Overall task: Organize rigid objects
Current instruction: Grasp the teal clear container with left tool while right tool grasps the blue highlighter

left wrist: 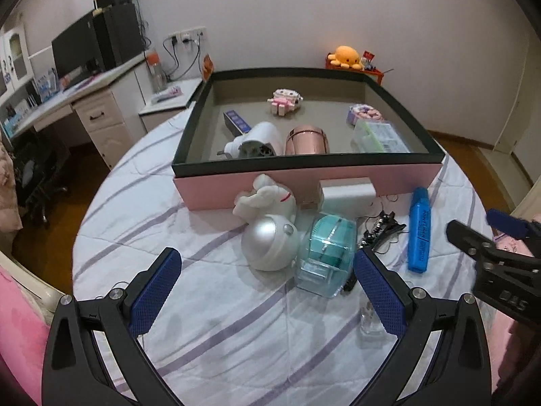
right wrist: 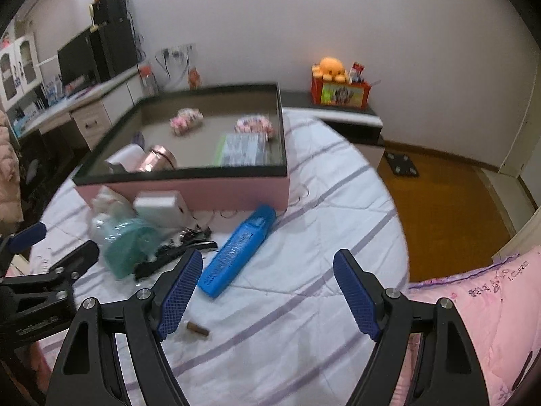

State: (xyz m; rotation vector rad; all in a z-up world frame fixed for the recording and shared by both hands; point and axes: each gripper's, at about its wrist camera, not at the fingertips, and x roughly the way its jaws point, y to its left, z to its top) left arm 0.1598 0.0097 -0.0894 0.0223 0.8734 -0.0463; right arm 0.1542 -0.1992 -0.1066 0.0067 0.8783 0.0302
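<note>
- Left gripper: nearest the left wrist camera, held over the striped bedsheet. Jaws spread wide, nothing between them.
- Small clear glass bottle: lies on the sheet just behind the left gripper's right finger, partly hidden by it.
- Teal transparent dispenser: on the sheet ahead of the left gripper, touching a silver-white dome-shaped device on its left.
- White plush toy: rests against the front wall of the box, directly behind the dome device.
- White block-shaped item: against the box front, behind the dispenser.
- Black hair clips: just to the right of the dispenser, on the sheet.
- Blue highlighter: lies lengthwise on the sheet, right of the clips, apart from them.
- Pink box with dark rim: holds a white hair dryer, a rose-gold cylinder, a clear-packaged item and small pink toys further back.
- Right gripper: over the sheet, jaws released and empty; the highlighter lies just ahead of its left finger.
- Small brown cylinder: on the sheet beside the right gripper's left finger.
</note>
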